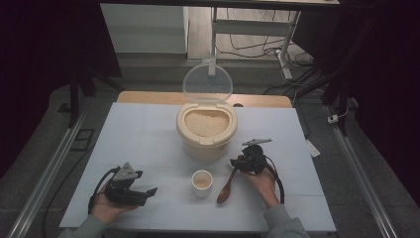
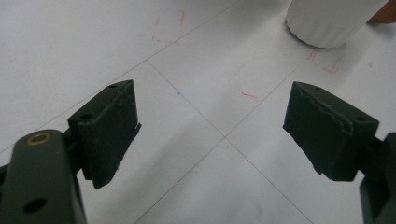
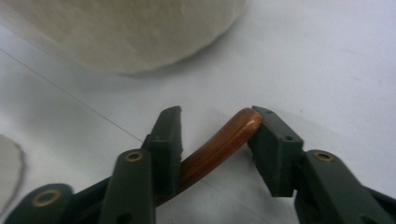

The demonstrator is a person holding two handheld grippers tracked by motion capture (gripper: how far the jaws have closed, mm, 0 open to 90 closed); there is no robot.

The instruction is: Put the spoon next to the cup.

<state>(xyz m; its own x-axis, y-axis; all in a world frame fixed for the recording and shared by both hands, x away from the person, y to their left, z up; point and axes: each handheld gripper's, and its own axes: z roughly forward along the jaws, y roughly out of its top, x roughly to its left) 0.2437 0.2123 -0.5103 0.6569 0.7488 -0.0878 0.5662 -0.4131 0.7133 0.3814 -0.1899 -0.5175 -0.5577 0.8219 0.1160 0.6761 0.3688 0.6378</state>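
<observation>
Spoon: a brown wooden spoon (image 1: 227, 187) lies on the desk (image 1: 148, 139) near the front edge, right of centre, bowl towards the front, handle slanting up and back into the right tool (image 1: 242, 161).
Spoon in the right gripper view: the handle (image 3: 219, 147) runs between the two jaws; its tip touches the right jaw's pad, while the left jaw stands beside the handle with a gap. The jaws are partly spread, not clamped on it.
Right tool: released, with the spoon handle between the jaws; held by the right hand (image 1: 262, 181), which comes from the front edge and points the tool towards the rice container.
Cup: a small white cup (image 1: 202, 182) with some rice in it stands just left of the spoon's bowl.
Rice container: a cream container (image 1: 206, 130) full of rice, clear lid (image 1: 207, 82) raised, sits at the desk's middle towards the back edge.
Left tool (image 1: 143, 191): released, jaws wide apart over bare desk near the front left corner, held level in the left hand (image 1: 106, 208).
Writing: no readable text; faint red pen marks (image 2: 250, 96) on the desk.
</observation>
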